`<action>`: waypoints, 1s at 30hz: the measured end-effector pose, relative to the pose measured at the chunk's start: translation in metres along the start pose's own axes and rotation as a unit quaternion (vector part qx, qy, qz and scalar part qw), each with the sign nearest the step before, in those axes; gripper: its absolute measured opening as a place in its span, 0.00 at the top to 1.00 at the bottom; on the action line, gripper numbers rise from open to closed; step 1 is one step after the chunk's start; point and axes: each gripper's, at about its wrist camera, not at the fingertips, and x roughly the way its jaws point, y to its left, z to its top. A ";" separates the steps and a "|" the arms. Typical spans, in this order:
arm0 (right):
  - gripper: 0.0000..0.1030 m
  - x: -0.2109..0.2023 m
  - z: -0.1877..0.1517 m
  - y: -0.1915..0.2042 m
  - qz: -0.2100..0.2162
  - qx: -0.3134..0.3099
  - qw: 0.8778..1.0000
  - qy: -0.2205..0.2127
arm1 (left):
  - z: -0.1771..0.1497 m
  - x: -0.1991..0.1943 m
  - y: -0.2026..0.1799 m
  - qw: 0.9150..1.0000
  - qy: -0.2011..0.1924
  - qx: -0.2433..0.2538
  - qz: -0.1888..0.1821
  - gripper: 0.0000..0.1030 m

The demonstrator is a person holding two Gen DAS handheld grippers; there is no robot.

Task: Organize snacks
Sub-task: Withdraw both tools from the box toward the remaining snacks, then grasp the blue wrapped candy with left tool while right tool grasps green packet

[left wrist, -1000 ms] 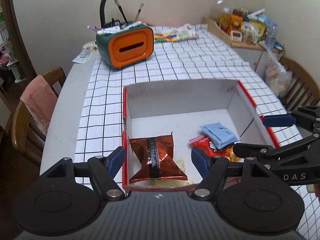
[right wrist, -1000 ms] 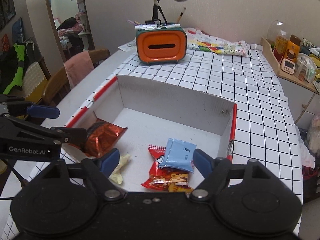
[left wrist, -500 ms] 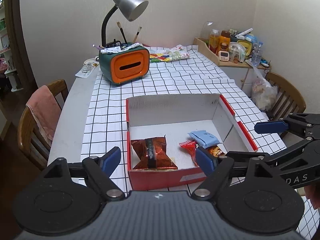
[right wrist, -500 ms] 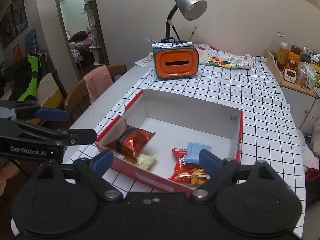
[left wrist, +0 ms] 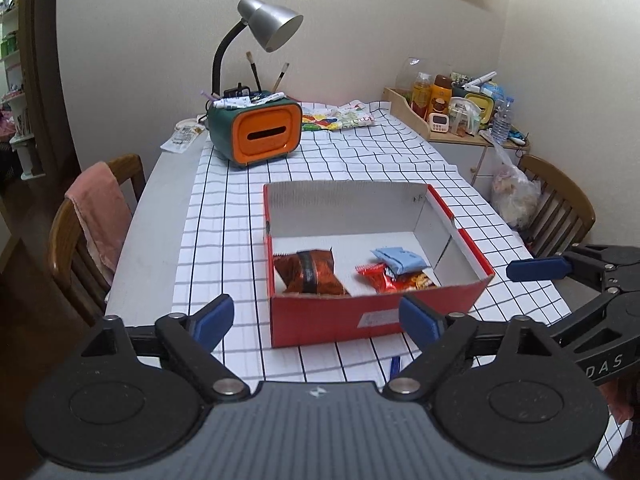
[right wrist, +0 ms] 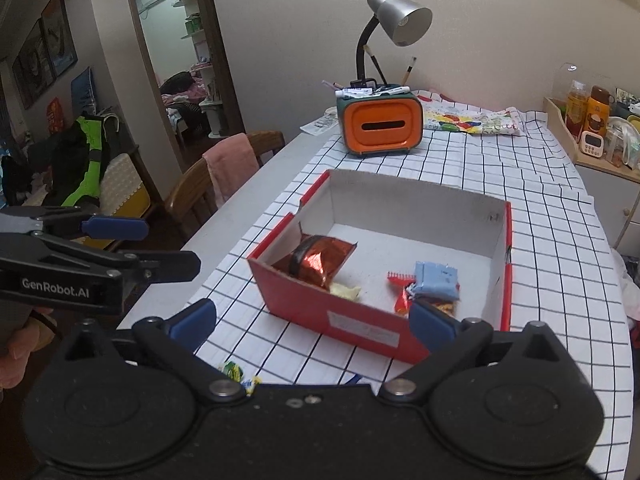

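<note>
The red box (right wrist: 360,322) sits on the checked tablecloth (right wrist: 560,280) at twelve o'clock from both grippers, holding the snack packets. A loose yellow-green snack (right wrist: 236,372) lies at six o'clock from the box, just under the right gripper (right wrist: 312,320), the nearer one. The right and left gripper (left wrist: 316,316) jaws are opening, nothing between them.

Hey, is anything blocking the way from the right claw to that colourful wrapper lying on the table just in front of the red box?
Nothing visible. The colourful wrapper lies on the checked cloth just below the right claw, whose jaws are opening with nothing between them. The red box sits beyond it, not between. The claw's own body hides part of the wrapper.
</note>
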 end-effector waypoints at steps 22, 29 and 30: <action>0.00 0.031 -0.105 0.034 -0.004 -0.036 0.995 0.091 | -0.111 0.007 0.053 0.992 0.100 -0.065 0.047 0.06; 0.01 0.049 -0.131 0.038 -0.025 -0.040 0.989 0.142 | -0.148 0.017 0.052 0.986 0.144 -0.063 0.062 0.06; 0.01 0.052 -0.134 0.037 -0.030 -0.038 0.988 0.148 | -0.153 0.018 0.050 0.985 0.149 -0.057 0.067 0.06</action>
